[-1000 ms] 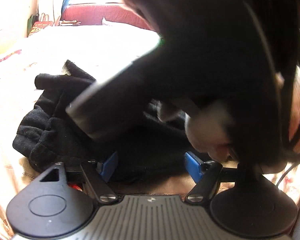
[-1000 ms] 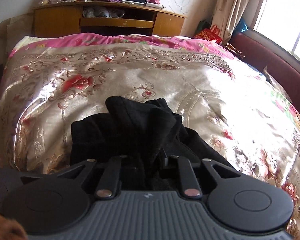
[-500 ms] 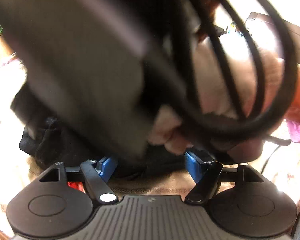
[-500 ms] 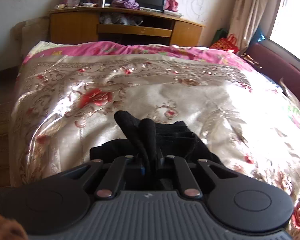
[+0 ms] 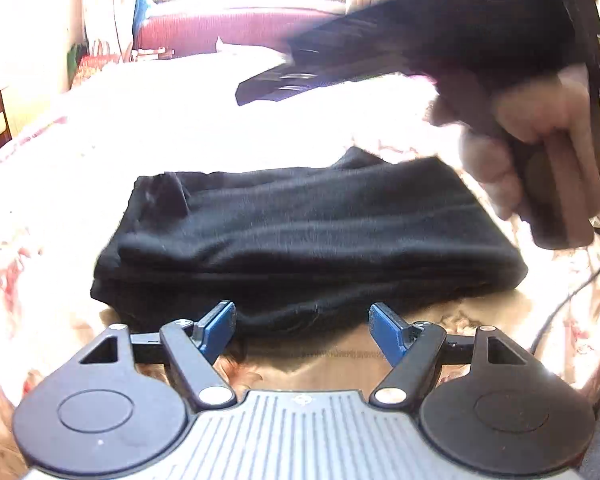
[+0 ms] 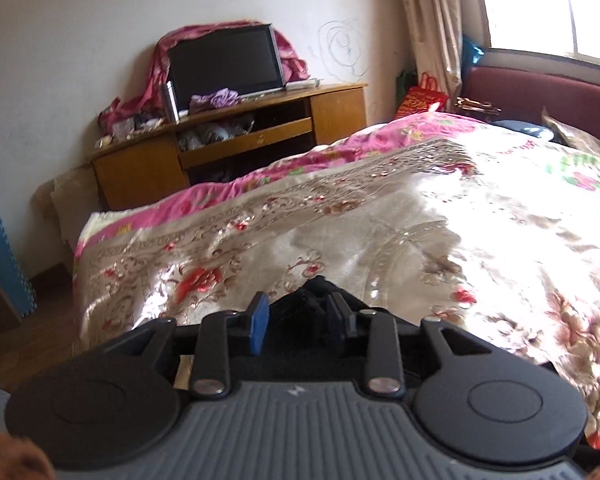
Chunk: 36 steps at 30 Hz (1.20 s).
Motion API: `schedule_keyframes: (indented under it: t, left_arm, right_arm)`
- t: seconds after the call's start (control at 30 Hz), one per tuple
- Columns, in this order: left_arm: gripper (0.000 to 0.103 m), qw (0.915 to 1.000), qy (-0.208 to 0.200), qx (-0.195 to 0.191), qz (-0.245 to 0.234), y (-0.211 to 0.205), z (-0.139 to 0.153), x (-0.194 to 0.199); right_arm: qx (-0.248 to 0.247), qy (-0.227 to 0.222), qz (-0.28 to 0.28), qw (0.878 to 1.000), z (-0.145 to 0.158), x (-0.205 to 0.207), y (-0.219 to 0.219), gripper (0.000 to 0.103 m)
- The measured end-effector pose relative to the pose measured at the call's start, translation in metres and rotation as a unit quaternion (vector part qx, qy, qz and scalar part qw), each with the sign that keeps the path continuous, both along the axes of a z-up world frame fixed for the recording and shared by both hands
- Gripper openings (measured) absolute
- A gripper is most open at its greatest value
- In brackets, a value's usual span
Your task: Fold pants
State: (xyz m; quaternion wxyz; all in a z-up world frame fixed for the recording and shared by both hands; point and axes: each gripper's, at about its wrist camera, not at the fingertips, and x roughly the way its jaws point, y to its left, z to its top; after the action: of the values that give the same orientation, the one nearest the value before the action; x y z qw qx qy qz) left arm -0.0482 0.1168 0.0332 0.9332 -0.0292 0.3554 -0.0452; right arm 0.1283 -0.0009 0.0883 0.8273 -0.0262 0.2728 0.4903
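The black pants point(image 5: 300, 232) lie folded into a flat, roughly rectangular stack on the bed, on the floral satin bedspread point(image 5: 60, 184). In the left wrist view the stack sits just ahead of my fingertips, its long side running across the frame, with a small raised tuck of fabric at its far left corner. Several layered edges show along the near side.

My left hand-held gripper point(image 5: 302, 330) is wide open. Its blue pads point(image 5: 220, 330) stand well apart, one at each side of the stack's near edge, and hold nothing. The left pad is just beside the cloth; I cannot tell whether it touches.

My right hand-held gripper point(image 6: 296, 326) is raised above the bed. Its jaws are partly open, with a clear gap between the blue pads point(image 6: 259, 326). Dark material shows in that gap and just beyond it; I cannot tell whether it is the pants, and the pads do not clamp it. In the left wrist view this gripper appears blurred at upper right, above and beyond the stack, with my right hand point(image 5: 540, 148) around its handle and black cables point(image 5: 598, 80) trailing down past it.

Beyond the bed, the right wrist view shows a wooden TV stand point(image 6: 236, 140) against the wall, carrying a flat-screen television point(image 6: 224, 66) with pink cloth draped behind it. A curtain point(image 6: 432, 12) hangs by the bright window point(image 6: 552, 4), and a dark red headboard point(image 6: 540, 92) runs along the far side of the bed.
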Motion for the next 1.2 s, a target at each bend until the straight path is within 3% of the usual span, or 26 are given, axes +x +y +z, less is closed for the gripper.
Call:
schedule_keyframes:
  t: [0.13,0.3,0.4,0.5,0.6,0.67,0.77,0.87,1.0,1.1,1.2]
  left_arm:
    - [0.093,0.998,-0.056,0.03,0.006,0.001,0.019,0.009]
    - [0.094,0.9944,-0.095,0.046,-0.002,0.002,0.019,0.062]
    - [0.094,0.9954,-0.068,0.067,0.007,0.007,-0.002,0.103]
    - [0.094,0.9965,-0.002,0.065,0.051,0.028,-0.03,0.127]
    - [0.092,0.9977,0.015,0.027,0.061,0.057,-0.041,0.114]
    - [0.092,0.9959,0.008,0.058,0.069,0.057,-0.037,0.107]
    - [0.094,0.9862,0.0,0.131,0.102,0.056,-0.028,0.103]
    - [0.094,0.9869,0.003,0.118,0.11,0.059,-0.021,0.097]
    - [0.094,0.9908,-0.054,0.096,0.078,0.037,-0.003,0.087]
    - [0.094,0.9963,-0.033,0.064,0.046,0.017,-0.007,0.097]
    - [0.094,0.9944,-0.012,0.102,0.023,-0.008,-0.024,0.108]
  right_arm:
    - [0.001,0.024,-0.102,0.995,-0.012,0.012,-0.063,0.042]
    - [-0.025,0.079,-0.199,0.976,-0.052,0.02,-0.126,0.043]
    - [-0.038,0.105,-0.249,0.962,-0.072,0.027,-0.149,0.043]
    - [-0.049,0.12,-0.284,0.95,-0.09,0.034,-0.167,0.041]
    - [-0.028,0.144,-0.297,0.944,-0.098,0.036,-0.185,0.041]
    - [-0.025,0.147,-0.296,0.944,-0.099,0.034,-0.194,0.042]
    - [-0.01,0.156,-0.299,0.941,-0.101,0.03,-0.203,0.043]
    - [0.017,0.188,-0.291,0.938,-0.111,0.028,-0.208,0.049]
    - [0.032,0.199,-0.304,0.931,-0.116,0.028,-0.206,0.051]
    - [0.022,0.187,-0.307,0.933,-0.112,0.026,-0.201,0.051]
    - [0.014,0.187,-0.308,0.933,-0.117,0.025,-0.199,0.052]
